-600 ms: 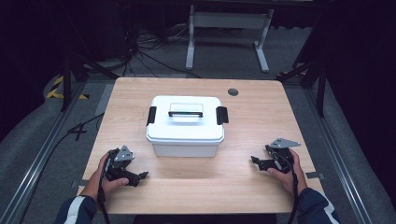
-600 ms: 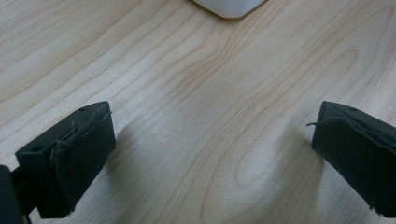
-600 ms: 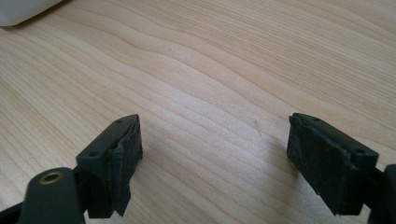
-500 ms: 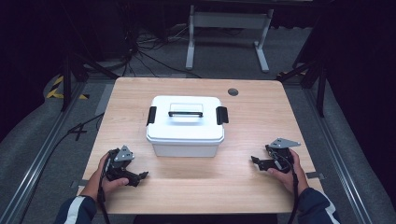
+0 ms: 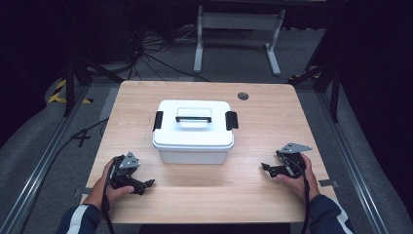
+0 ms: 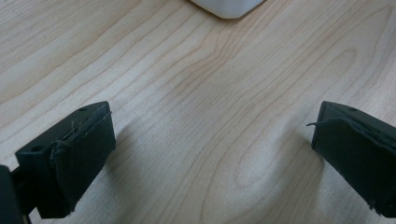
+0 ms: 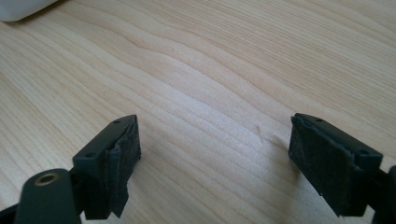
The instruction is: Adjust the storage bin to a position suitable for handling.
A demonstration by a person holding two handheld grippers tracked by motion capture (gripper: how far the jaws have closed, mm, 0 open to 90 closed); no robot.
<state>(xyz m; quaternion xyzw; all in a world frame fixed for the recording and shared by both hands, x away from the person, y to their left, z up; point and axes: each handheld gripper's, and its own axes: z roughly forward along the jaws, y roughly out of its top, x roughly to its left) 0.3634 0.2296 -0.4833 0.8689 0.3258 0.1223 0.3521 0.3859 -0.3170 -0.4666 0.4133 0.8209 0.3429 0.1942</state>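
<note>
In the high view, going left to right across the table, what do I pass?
Left gripper in the person's left hand → left black latch → white lidded box with its handle → right black latch → right gripper, both grippers with jaws apart.

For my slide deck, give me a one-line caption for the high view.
A closed white box with black latches sits mid-table, flanked by the open left gripper and right gripper.
</note>
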